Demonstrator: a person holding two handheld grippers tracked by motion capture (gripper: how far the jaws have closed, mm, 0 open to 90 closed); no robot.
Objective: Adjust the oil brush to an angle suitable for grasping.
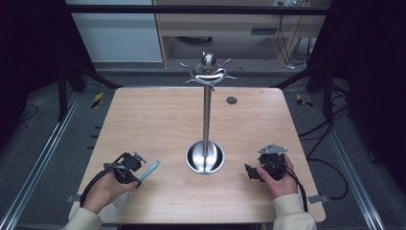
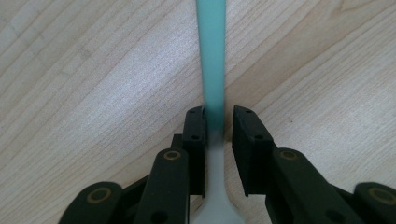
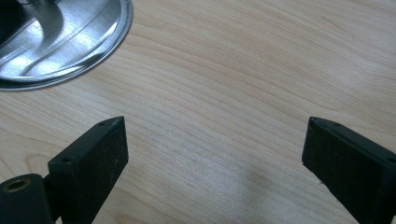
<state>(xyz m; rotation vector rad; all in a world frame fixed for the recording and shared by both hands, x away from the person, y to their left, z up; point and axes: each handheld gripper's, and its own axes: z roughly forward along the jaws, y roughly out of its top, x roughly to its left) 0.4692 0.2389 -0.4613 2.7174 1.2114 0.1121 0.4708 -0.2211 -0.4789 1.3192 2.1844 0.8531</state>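
My left hand-held gripper (image 2: 218, 122) closing around teal spoon (image 2: 211, 56), pads not yet pressing; off-centre squeeze could flick handle away across surface (image 1: 158, 120). Right hand-held gripper (image 3: 215, 154) wide open, idle.

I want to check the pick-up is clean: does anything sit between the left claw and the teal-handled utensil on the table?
Nothing visible does. The teal-handled utensil already lies between the left claw's jaws, one pad against its handle and a slim gap on the other side, with bare table around.
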